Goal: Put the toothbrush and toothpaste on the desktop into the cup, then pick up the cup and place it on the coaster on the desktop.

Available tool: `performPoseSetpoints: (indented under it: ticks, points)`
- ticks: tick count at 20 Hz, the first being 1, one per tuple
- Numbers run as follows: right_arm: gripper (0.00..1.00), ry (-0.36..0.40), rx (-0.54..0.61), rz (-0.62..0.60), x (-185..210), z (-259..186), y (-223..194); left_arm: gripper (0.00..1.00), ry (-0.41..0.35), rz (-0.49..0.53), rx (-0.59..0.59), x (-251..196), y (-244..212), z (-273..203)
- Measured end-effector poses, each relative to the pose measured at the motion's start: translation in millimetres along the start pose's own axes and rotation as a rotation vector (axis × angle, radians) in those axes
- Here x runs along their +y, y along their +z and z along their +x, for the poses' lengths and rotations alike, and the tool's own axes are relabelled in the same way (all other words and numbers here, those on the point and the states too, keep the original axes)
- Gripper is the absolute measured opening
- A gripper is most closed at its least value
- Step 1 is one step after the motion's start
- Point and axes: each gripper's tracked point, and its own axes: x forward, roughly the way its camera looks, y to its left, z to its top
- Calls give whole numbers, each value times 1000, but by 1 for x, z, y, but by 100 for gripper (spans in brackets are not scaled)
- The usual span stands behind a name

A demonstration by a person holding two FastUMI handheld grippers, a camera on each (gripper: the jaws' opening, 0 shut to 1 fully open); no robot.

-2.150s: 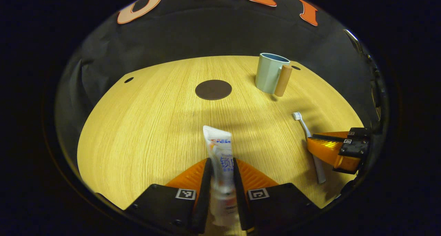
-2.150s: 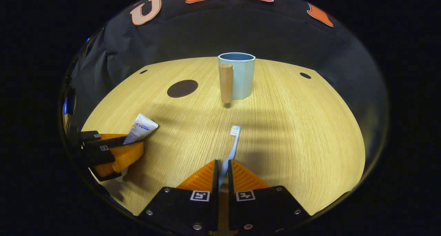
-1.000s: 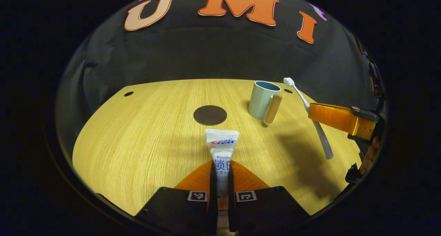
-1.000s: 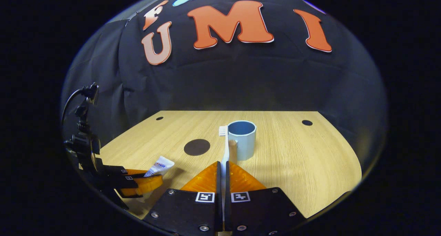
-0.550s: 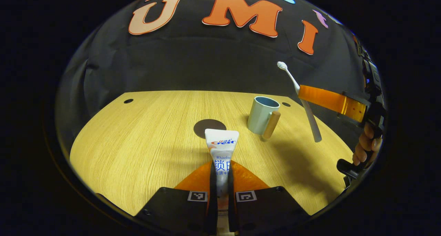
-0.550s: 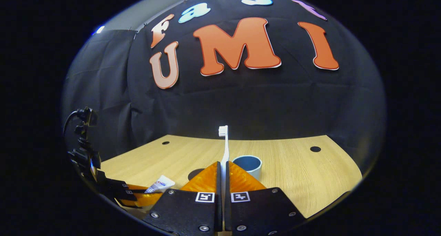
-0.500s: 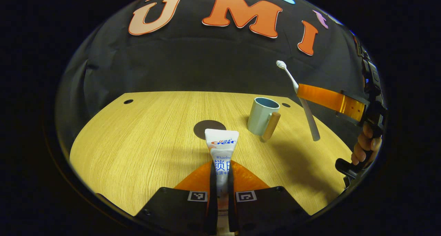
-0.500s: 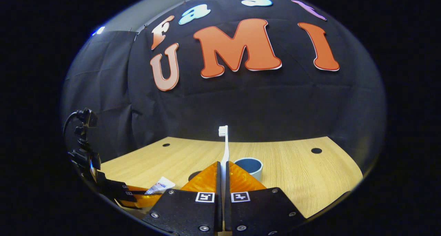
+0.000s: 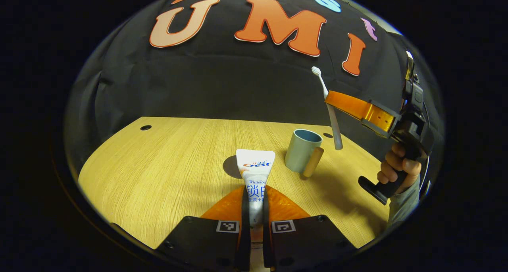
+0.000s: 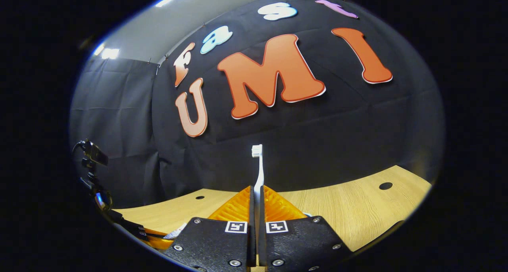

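Both of your tongs are closed on something. Your left gripper [image 9: 254, 200] pinches the toothpaste [image 9: 254, 172] near its lower part, with the flat crimped end pointing forward, away from you, above the desktop [image 9: 166, 161]. Your right gripper [image 10: 257, 208] clamps the toothbrush [image 10: 258, 172] on its handle; the bristle head stands up in front of the booth's wall. In the left gripper view you can see the right gripper [image 9: 331, 101] raised high, and the toothbrush [image 9: 331, 117] hangs nearly upright, its handle end down, just above and a little behind the rim of the cup [image 9: 302, 151].

The cup stands upright on the desktop, empty as far as I can see, with its wooden handle [image 9: 313, 162] turned toward you. The dark coaster [image 9: 231, 166] lies to its left, partly hidden behind the toothpaste tube.

I judge that you are at the first step: bringing the toothbrush over the cup. For the next move, line the handle end with the cup's opening, lower it inside, and only then open the fingers. Be careful, because the cup is light and the brush could catch the rim and tip it. After that the toothpaste must travel to the right, and it needs a more upright angle before it goes in.
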Motion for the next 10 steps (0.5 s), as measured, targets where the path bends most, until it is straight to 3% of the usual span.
performPoseSetpoints:
  ticks: [10]
  points:
    - [3,-63,-83,40,-41,38,-4,16,13,-10,-48,6,6,-15]
